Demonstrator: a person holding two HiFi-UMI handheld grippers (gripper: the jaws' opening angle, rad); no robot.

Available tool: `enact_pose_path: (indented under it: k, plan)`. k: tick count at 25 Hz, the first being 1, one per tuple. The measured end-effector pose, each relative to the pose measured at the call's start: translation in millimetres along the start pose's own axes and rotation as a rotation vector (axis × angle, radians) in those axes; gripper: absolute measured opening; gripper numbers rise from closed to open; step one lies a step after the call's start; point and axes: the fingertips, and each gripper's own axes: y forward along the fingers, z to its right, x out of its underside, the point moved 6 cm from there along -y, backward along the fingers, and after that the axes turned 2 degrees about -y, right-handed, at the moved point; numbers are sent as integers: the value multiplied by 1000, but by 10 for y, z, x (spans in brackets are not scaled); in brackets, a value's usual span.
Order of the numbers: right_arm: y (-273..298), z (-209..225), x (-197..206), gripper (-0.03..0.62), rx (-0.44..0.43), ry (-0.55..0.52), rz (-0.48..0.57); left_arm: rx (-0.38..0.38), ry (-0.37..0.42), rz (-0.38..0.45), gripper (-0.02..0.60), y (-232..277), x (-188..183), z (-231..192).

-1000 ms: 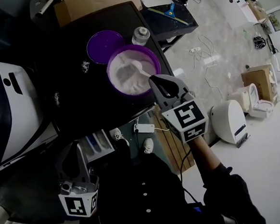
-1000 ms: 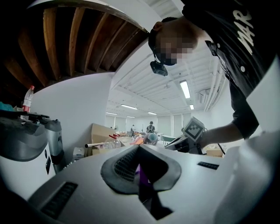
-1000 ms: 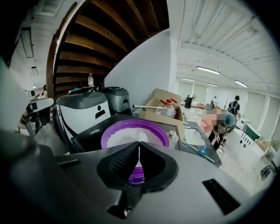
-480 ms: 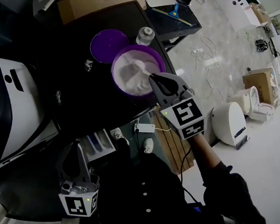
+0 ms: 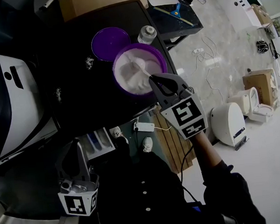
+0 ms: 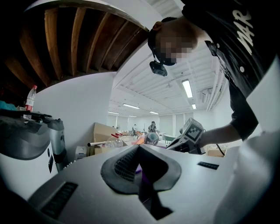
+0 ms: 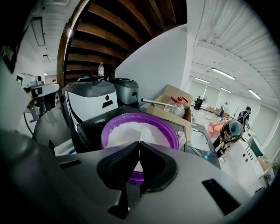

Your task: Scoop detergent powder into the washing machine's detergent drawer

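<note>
Digging a white scoop (image 5: pixel 138 64) into detergent powder (image 5: pixel 131 80), the right tool (image 5: pixel 153 78) is seen from the head view clamped on the scoop's handle, angled down so the bowl can bite into the heap; the powder sits in a purple tub (image 5: pixel 139 45) on a dark desk (image 5: pixel 81 99), with the tub's lid (image 5: pixel 110 43) set aside at its 10 o'clock and a small bottle (image 5: pixel 146 34) at its 12 o'clock, both clear of the working path. The detergent drawer (image 5: pixel 98 142) stands pulled out of the white washing machine (image 5: pixel 14 104) at the tub's 7 o'clock, open and apparently waiting for the load. The left tool (image 5: pixel 74 150) hangs idle with the drawer at its 1 o'clock, kept out of the way.

In the left gripper view the tool points level across the room; its jaws stand together with nothing visibly gripped, and the right tool's marker cube shows at 2 o'clock.

In the right gripper view the jaws are pinched nearly shut on the thin white handle; the tub fills the middle at 12 o'clock, the scoop's bowl resting in the powder. By these pictures the step in hand is loading the scoop; the carry to the drawer is not yet begun, and a level wrist will matter then, lest powder spill on the desk.
</note>
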Motion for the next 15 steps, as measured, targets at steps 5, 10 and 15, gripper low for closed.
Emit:
enact_pose_path:
  k: [5,10,15]
  plan:
    - [-3,-91,-19,31,-78,58,-17,-3,-4,0,15,-5,16,-11]
    - [30,-123,-65,31,-135,68,-67,-9,-8,2,15,-20,13,-29]
    - [56,-137,-83,31,-228,196,-66,-12,-11,13,15,-72,4,-31]
